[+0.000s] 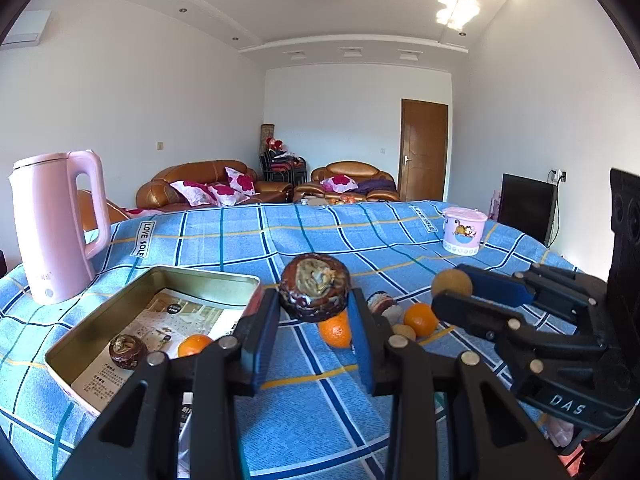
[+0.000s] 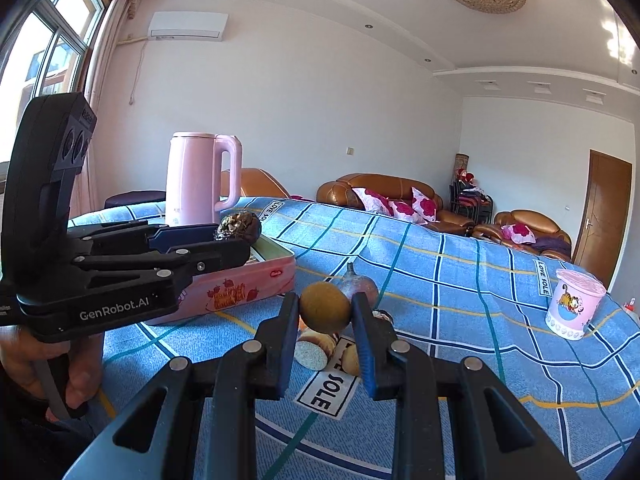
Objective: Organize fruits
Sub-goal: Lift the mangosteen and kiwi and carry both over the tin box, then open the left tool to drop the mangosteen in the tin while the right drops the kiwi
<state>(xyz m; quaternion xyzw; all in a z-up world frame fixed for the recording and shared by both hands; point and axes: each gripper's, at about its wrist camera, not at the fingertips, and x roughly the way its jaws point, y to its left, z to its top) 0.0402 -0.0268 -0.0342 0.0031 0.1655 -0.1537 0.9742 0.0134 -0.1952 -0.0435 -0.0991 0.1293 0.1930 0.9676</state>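
**Both grippers loaded, tin half filled**

Left hand-held gripper is clenched on a dark, wrinkly passion fruit, held up off the counter, just right of the tin. In the right wrist view you can see the same fruit pinched at the tips above the tin's far end, with the pink kettle right behind it.

Right hand-held gripper is grasping a small brown kiwi between its blue pads, also lifted clear of the cloth. From the left wrist view it sits off to the right, well apart from the tin.

The tin is an open rectangular box with pink strawberry print on its side. It's lined with a printed leaflet, and already holds one passion fruit and one orange side by side near the front.

Still loose on the blue checked cloth, clustered between the two grippers: an orange right under the left gripper's fruit, a second orange, a small tan fruit touching it, and a cut piece with a pale face that I can't identify. There's also a purplish fruit with a stem just behind the kiwi.

A pink cartoon cup stands far off on the right of the counter.
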